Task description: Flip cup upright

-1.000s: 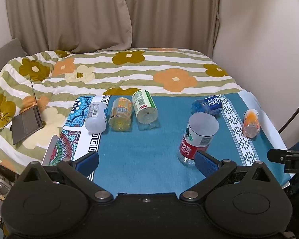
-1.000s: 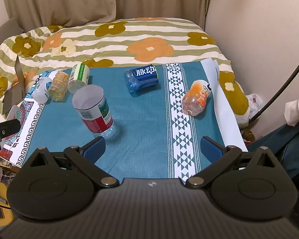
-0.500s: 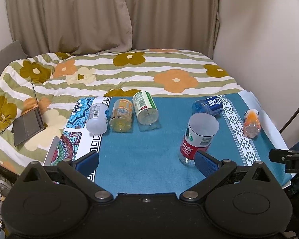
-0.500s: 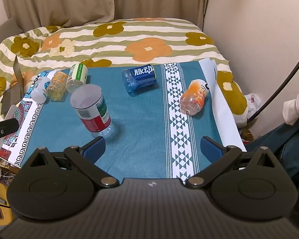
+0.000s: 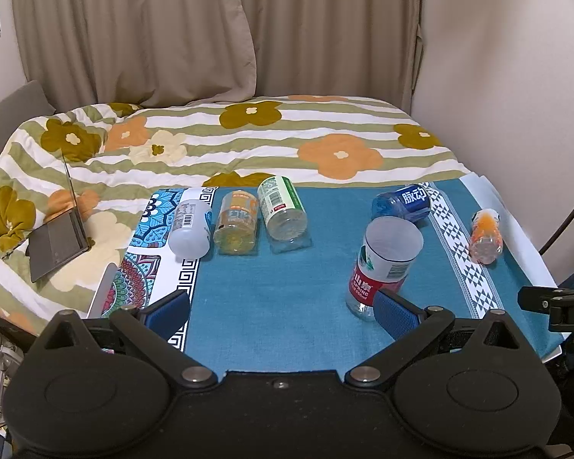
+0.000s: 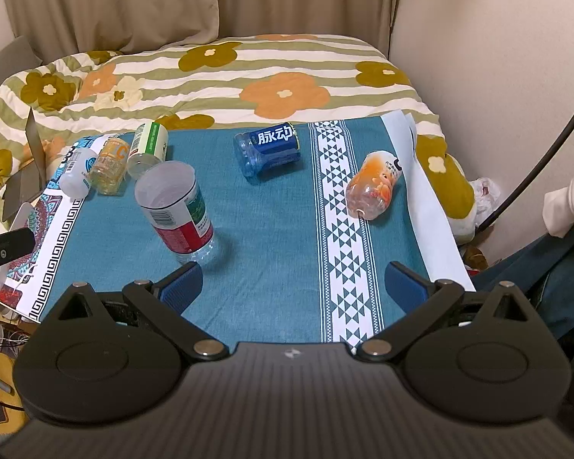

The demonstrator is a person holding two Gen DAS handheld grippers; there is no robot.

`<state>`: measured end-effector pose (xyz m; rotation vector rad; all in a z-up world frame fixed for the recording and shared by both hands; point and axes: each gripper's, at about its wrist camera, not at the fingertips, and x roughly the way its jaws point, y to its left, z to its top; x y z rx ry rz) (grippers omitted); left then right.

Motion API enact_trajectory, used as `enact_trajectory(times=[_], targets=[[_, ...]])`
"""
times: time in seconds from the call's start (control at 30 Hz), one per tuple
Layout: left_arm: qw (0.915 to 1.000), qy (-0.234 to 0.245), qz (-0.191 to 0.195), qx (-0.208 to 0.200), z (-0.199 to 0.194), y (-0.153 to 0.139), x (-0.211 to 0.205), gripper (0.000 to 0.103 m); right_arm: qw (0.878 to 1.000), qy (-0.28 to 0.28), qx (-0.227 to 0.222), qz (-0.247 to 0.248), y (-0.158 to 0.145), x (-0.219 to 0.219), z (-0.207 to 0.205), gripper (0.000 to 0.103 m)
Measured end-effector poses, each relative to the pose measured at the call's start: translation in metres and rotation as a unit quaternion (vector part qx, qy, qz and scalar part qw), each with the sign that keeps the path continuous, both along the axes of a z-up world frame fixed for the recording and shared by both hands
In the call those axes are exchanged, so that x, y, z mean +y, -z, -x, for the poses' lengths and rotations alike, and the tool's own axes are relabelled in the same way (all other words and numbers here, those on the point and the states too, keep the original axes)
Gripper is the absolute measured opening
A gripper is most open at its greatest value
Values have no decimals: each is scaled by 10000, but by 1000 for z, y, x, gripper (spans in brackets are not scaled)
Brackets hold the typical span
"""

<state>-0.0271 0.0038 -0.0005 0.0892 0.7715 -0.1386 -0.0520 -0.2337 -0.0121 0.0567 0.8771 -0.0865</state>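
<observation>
A cut-bottle cup with a red, white and green label (image 5: 382, 264) (image 6: 176, 210) stands upright on the teal cloth, its open mouth up. My left gripper (image 5: 281, 311) is open and empty, its right finger pad close beside the cup's base. My right gripper (image 6: 292, 288) is open and empty, its left pad just in front of the cup. Other cut-bottle cups lie on their sides: a blue one (image 5: 401, 204) (image 6: 268, 149), an orange one (image 5: 486, 235) (image 6: 375, 185), and a row of three at the left: white (image 5: 190, 227), yellow (image 5: 236, 222), green (image 5: 281, 206).
The teal cloth (image 5: 279, 294) covers a table in front of a bed with a flowered quilt (image 5: 248, 137). A patterned mat (image 5: 141, 264) lies at the cloth's left edge. A laptop (image 5: 57, 241) rests on the quilt at left. A wall stands at right.
Both grippers have drawn back and risen slightly, so the scene sits a little lower in the views. The cups have not moved.
</observation>
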Motion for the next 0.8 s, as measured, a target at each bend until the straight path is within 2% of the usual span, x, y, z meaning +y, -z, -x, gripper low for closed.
enact_trajectory(times=[0.8], targets=[[9998, -165, -91, -120, -7, 1, 4, 103, 10000, 26, 17, -9, 2, -1, -1, 103]])
